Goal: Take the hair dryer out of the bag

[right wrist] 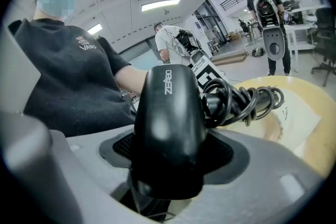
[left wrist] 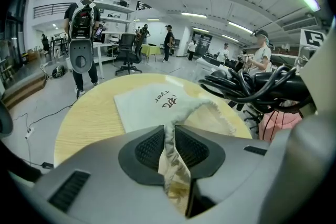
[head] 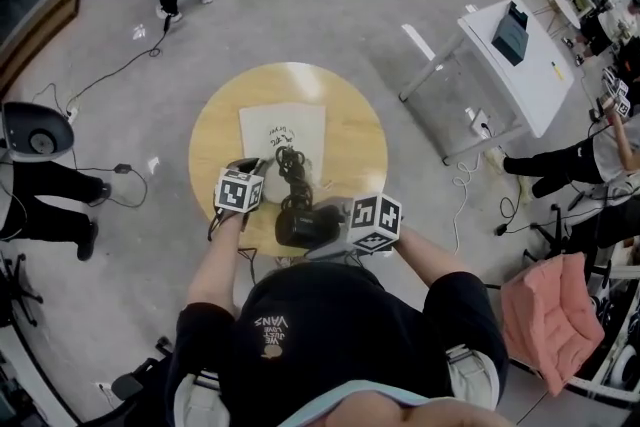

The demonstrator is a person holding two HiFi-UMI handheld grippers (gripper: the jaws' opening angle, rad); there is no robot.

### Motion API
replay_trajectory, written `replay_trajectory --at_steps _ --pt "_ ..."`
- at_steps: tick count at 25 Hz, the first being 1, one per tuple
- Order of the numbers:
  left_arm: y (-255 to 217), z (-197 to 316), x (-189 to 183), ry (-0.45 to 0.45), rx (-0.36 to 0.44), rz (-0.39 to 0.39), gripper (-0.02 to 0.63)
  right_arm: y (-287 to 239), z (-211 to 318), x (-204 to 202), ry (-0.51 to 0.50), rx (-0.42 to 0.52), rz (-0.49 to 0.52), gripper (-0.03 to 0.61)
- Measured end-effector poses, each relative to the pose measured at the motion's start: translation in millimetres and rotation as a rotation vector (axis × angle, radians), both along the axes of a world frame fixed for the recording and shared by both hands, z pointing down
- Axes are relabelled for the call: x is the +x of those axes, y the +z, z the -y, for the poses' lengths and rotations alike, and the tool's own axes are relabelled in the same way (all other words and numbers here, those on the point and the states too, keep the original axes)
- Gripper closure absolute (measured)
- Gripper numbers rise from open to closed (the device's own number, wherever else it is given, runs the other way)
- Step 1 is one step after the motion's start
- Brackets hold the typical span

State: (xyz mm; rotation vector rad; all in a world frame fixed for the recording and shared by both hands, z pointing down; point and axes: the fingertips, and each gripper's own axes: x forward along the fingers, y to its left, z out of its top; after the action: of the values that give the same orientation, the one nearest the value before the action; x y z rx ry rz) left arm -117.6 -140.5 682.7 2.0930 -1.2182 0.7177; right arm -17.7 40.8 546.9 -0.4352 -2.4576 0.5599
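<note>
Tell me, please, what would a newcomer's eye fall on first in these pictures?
The black hair dryer, with its coiled cord, fills the right gripper view, clamped in the right gripper. Behind it, the pale cloth bag lies on the round wooden table, with one edge pinched up by the left gripper.

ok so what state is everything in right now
bag: flat on the table, near edge lifted
dryer: out of the bag, held above the table
cord: coiled in a bundle
left gripper: shut on the bag's edge
right gripper: shut on the dryer
</note>
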Motion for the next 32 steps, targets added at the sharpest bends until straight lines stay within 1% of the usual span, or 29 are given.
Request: replay_trajectory --at_steps 2,4,7,10,13,17,21,25,26,27,28,32 --pt "-6.7 -4.6 -2.1 -0.004 0.015 -0.009 0.534 -4.4 2.9 -2.4 0.021 0.001 0.016 0.229" --pt "-11.0 -7.4 -2.0 0.001 0.029 -0.020 0.491 -7.5 6.8 -5.1 0.040 0.000 0.031 0.229" --pt "-16.4 -13.8 -1.2 0.014 0.044 -0.035 0.457 -11.2 9.2 -9.8 0.060 0.004 0.046 0.229" --pt "-23.5 -20.6 -5.5 0.013 0.070 -0.036 0.445 -15.2 9.0 -15.4 0.078 0.010 0.063 0.229" --pt "-35.1 -25.0 -8.7 0.010 0.102 -0.044 0.446 -19.8 11.1 -18.6 0.103 0.013 0.082 0.229" --pt "-61.1 -31.8 -10.7 0.006 0.174 -0.066 0.446 -28.0 15.0 -22.0 0.149 0.009 0.117 0.229" --pt "-93.3 -41.1 -14.3 0.018 0.273 -0.073 0.446 -38.6 22.4 -30.1 0.218 0.012 0.167 0.227" --pt "-127.1 -51.4 -16.4 0.014 0.367 -0.099 0.463 -54.0 32.3 -36.9 0.299 0.005 0.235 0.227" --pt "-133.6 -55.0 -16.3 0.013 0.385 -0.103 0.483 -56.8 33.7 -37.7 0.314 0.007 0.248 0.227" --pt "-139.0 -58.9 -16.3 0.012 0.403 -0.103 0.519 -59.1 34.6 -38.6 0.327 0.010 0.258 0.227" --pt "-143.4 -63.1 -16.4 0.011 0.421 -0.102 0.535 -61.1 35.2 -39.6 0.338 0.011 0.269 0.227" --pt "-156.9 -76.6 -18.5 -0.008 0.460 -0.130 0.566 -70.3 38.9 -44.6 0.386 0.015 0.317 0.227"
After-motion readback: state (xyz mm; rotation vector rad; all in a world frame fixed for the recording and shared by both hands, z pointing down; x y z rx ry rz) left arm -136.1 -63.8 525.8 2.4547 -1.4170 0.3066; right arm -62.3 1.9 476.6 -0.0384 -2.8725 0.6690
